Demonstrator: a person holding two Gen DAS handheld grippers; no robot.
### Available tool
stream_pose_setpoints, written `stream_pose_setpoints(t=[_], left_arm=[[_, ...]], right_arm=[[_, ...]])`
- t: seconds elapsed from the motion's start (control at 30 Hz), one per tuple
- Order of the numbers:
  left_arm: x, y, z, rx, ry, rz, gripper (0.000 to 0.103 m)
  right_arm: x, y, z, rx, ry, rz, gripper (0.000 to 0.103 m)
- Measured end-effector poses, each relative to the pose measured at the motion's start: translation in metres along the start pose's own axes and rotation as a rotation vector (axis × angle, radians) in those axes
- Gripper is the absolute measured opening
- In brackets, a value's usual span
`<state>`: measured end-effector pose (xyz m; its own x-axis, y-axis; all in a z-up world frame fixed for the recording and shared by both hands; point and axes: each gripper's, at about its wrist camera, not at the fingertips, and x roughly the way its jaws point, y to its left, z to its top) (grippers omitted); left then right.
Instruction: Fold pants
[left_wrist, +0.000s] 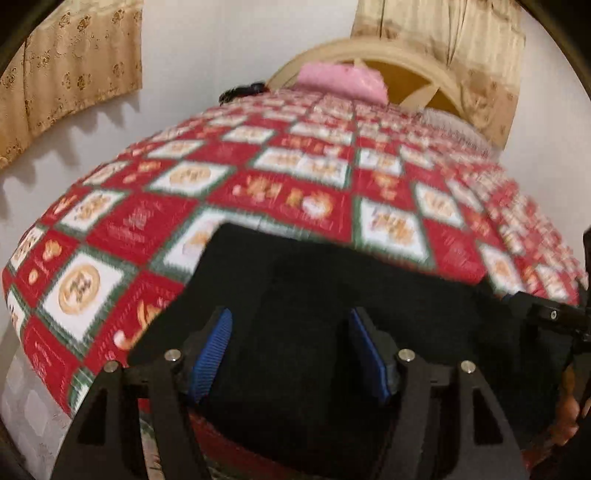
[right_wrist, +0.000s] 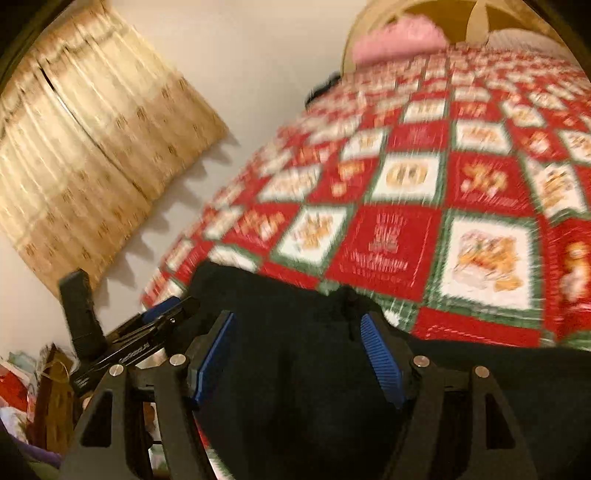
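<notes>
Both grippers hover low over near end of bed. Left gripper (left_wrist: 290, 350) jaws spread, pinching nothing; right gripper (right_wrist: 297, 356) same. Black pants (left_wrist: 332, 295) lie flat underneath on red Christmas quilt (left_wrist: 258, 166). Pink pillow (left_wrist: 341, 79) by headboard (left_wrist: 417, 62), curtains (left_wrist: 74, 55) behind.

Both views motion-blurred: quilt (right_wrist: 388, 240) prints unreadable, black pants (left_wrist: 332, 314) show no seams and run off the bottom edge, pink pillow (right_wrist: 399, 40) smeared.
</notes>
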<state>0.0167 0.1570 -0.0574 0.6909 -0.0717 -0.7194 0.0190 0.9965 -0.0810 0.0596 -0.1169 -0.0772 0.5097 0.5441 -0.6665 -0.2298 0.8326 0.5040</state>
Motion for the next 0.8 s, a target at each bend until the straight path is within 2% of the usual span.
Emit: stream_pose_setpoints(t=[0.03, 0.1, 0.2, 0.27, 0.4, 0.53, 0.6, 0.67, 0.7, 0.73, 0.77, 0.8], left_arm=[[-0.001, -0.003, -0.004, 0.026, -0.023, 0.020, 0.068], [-0.004, -0.009, -0.007, 0.057, -0.025, 0.037, 0.073], [-0.002, -0.016, -0.008, 0.082, -0.024, 0.046, 0.083], [0.003, -0.022, -0.007, 0.091, -0.025, 0.057, 0.089], [0.007, -0.021, -0.007, 0.089, -0.023, 0.066, 0.094], [0.008, -0.019, -0.008, 0.094, -0.023, 0.057, 0.095], [0.008, -0.019, -0.010, 0.097, -0.027, 0.058, 0.096], [0.009, -0.020, -0.010, 0.101, -0.029, 0.062, 0.097], [0.009, -0.021, -0.010, 0.104, -0.029, 0.065, 0.097], [0.010, -0.021, -0.010, 0.108, -0.029, 0.069, 0.097], [0.010, -0.021, -0.010, 0.109, -0.030, 0.069, 0.097], [0.010, -0.021, -0.010, 0.109, -0.031, 0.068, 0.097]], right_arm=[[0.008, -0.001, -0.001, -0.001, 0.029, -0.011, 0.071], [0.011, 0.000, -0.002, -0.029, 0.031, -0.013, 0.071], [0.014, 0.004, 0.001, -0.018, 0.081, 0.075, 0.071], [0.020, 0.004, 0.005, -0.001, 0.093, 0.104, 0.071], [0.036, 0.001, 0.017, 0.027, 0.071, 0.119, 0.071], [0.032, -0.008, 0.036, 0.066, 0.028, 0.136, 0.070], [0.031, -0.025, 0.043, 0.136, 0.026, 0.173, 0.062], [0.034, -0.046, 0.045, 0.199, 0.046, 0.194, 0.043], [0.035, -0.054, 0.043, 0.224, 0.060, 0.206, 0.038], [0.039, -0.066, 0.040, 0.259, 0.080, 0.223, 0.030], [0.040, -0.075, 0.039, 0.288, 0.090, 0.234, 0.011], [0.040, -0.083, 0.038, 0.316, 0.105, 0.258, 0.007]])
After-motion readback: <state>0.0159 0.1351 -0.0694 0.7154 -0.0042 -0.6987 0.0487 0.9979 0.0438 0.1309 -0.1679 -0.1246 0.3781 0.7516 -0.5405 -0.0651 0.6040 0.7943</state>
